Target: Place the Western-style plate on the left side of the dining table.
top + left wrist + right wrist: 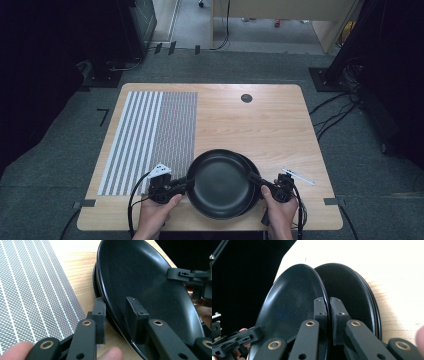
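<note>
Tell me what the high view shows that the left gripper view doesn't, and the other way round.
High view alone: the whole wooden table, a dark round disc near its far edge, a pen-like thing right of the plates, and both forearms. Left gripper view alone: the left hand-held gripper up close, one jaw inside the top black plate and one outside its rim, with more plates beneath. Both: the striped mat, the plates, and the right hand-held gripper on the opposite rim.

Top plate hides most of lower plate.
</note>
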### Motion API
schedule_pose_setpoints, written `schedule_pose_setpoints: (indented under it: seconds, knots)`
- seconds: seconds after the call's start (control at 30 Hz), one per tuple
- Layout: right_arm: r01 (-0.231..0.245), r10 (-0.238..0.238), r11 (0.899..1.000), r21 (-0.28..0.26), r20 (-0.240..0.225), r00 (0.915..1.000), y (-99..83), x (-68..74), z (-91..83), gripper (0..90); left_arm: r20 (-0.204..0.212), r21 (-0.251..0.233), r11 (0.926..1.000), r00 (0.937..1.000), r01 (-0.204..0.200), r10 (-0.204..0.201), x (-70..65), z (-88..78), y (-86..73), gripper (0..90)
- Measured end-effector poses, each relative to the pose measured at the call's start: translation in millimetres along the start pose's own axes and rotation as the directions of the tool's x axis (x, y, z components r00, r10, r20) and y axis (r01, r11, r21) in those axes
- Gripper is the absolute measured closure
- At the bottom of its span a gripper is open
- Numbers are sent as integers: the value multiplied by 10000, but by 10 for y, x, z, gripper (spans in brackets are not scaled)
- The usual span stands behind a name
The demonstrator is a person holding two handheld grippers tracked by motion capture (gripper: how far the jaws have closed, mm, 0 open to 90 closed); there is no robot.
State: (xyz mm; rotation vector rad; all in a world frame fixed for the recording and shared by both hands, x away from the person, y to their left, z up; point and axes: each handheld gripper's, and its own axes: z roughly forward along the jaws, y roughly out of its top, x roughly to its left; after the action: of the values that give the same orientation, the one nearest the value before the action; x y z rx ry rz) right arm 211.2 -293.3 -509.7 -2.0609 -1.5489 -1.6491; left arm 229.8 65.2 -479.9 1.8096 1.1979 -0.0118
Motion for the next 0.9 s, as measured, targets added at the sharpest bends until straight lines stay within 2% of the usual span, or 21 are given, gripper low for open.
schedule_pose_setpoints:
  seconds: [0.17,0.53,0.8,0.9]
  knots:
    - [-50,49,10000,86,54,10000,6,43,-19,848,47,-102,9996,9997,244,-244,-14,-33,26,726]
    - [-337,343,9992,216,-286,9990,45,113,-28,846,236,-300,9989,9991,349,-342,-44,-140,115,729]
    - [74,-68,9998,185,-362,9993,158,276,6,846,178,-574,9970,9985,527,-518,-10,-228,185,729]
    - [83,-74,9997,224,-394,9992,182,312,42,846,138,-638,9964,9984,562,-555,9,-260,207,728]
